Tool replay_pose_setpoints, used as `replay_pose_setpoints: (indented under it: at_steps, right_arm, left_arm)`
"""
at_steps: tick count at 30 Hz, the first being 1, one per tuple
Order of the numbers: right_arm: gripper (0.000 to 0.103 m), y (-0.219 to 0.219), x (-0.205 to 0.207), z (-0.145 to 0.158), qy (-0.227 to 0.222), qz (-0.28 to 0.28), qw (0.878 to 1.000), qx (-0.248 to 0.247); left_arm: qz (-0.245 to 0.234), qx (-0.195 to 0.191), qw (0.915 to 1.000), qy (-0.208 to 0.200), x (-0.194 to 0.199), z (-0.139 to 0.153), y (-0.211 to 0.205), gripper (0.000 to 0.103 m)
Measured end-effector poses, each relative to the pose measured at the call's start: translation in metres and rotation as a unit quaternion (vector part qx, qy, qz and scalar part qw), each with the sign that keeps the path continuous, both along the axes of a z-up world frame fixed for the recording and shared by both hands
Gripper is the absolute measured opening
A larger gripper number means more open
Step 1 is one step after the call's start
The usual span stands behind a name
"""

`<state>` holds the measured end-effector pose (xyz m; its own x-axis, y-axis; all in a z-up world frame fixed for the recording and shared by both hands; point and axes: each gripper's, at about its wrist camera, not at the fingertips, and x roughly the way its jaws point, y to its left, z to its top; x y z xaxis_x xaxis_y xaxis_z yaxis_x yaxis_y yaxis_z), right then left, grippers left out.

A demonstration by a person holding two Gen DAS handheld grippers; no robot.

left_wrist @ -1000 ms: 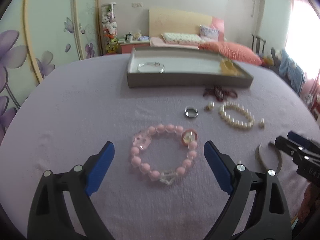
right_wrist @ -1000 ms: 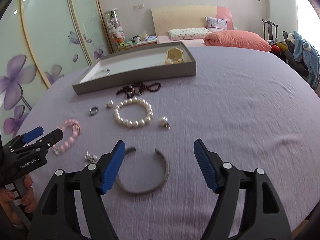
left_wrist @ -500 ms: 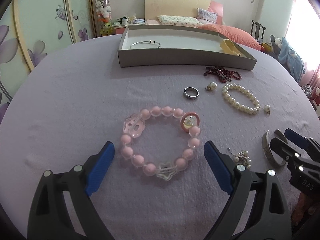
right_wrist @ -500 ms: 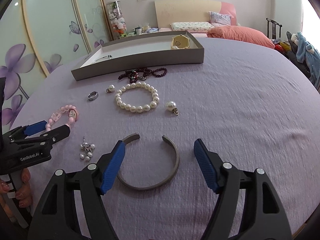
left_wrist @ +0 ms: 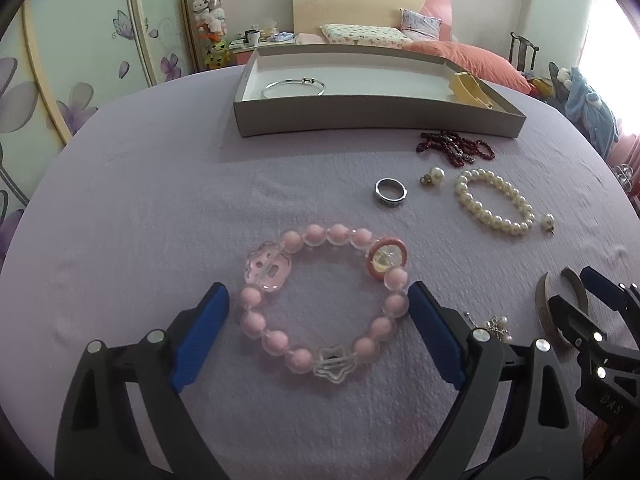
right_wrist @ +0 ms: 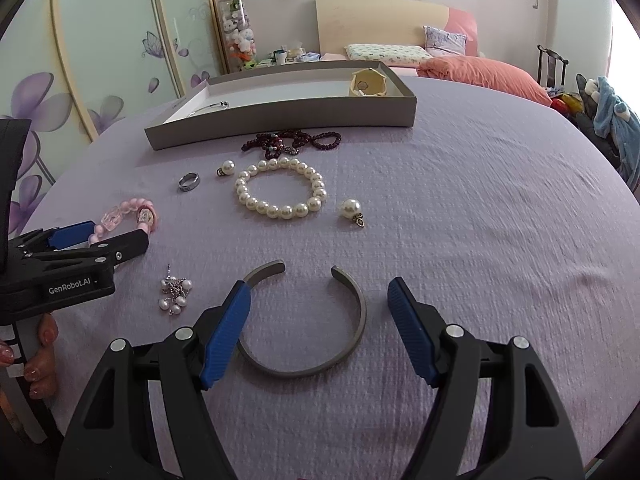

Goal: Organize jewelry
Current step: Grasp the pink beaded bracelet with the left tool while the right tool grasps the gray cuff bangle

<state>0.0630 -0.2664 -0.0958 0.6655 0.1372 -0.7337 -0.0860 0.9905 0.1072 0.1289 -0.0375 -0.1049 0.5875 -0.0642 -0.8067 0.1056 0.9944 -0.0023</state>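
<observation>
A pink bead bracelet (left_wrist: 320, 300) with clear charms lies flat on the lilac cloth. My left gripper (left_wrist: 318, 290) is open and straddles it, a blue pad on either side, the beads close to both pads. A grey open cuff bangle (right_wrist: 304, 320) lies between the fingers of my right gripper (right_wrist: 318, 286), which is open too. Its left pad overlaps the cuff's left arm and its right pad stands apart from it. The grey tray (left_wrist: 380, 120) at the back holds a silver bangle (left_wrist: 294, 87) and a cream piece (left_wrist: 470, 88).
On the cloth before the tray lie a dark red bead string (right_wrist: 292, 140), a silver ring (right_wrist: 188, 181), a pearl bracelet (right_wrist: 280, 188), two pearl pendants (right_wrist: 351, 209) and a pearl cluster (right_wrist: 174, 290). A hand (right_wrist: 36, 360) holds the left gripper. A bed stands behind.
Both grippers have closed in on the cloth. The pink bracelet now sits between the left fingers, and the cuff lies deeper between the right fingers. Neither gripper's opening has changed.
</observation>
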Motion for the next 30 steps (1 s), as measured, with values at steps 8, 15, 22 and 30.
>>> replay_pose_setpoints:
  at_steps: [8, 15, 22, 30]
  right_arm:
    - [0.086, 0.004, -0.007, 0.002, 0.005, 0.014, 1.000, 0.016]
    - [0.085, 0.018, -0.013, 0.003, -0.001, 0.025, 1.000, -0.019]
    - [0.067, 0.023, -0.010, 0.001, -0.001, 0.027, 0.999, -0.039]
    - [0.067, 0.017, -0.006, 0.001, -0.001, 0.023, 0.999, -0.031]
  left_arm:
    - [-0.007, 0.006, 1.0000, 0.001, -0.004, 0.000, -0.003, 0.088]
    - [0.000, 0.006, 1.0000, 0.001, -0.003, -0.001, 0.000, 0.088]
    - [-0.011, 0.007, 0.9999, -0.005, -0.002, 0.001, -0.004, 0.077]
    - [-0.027, 0.003, 0.9996, -0.013, -0.004, 0.003, -0.007, 0.056]
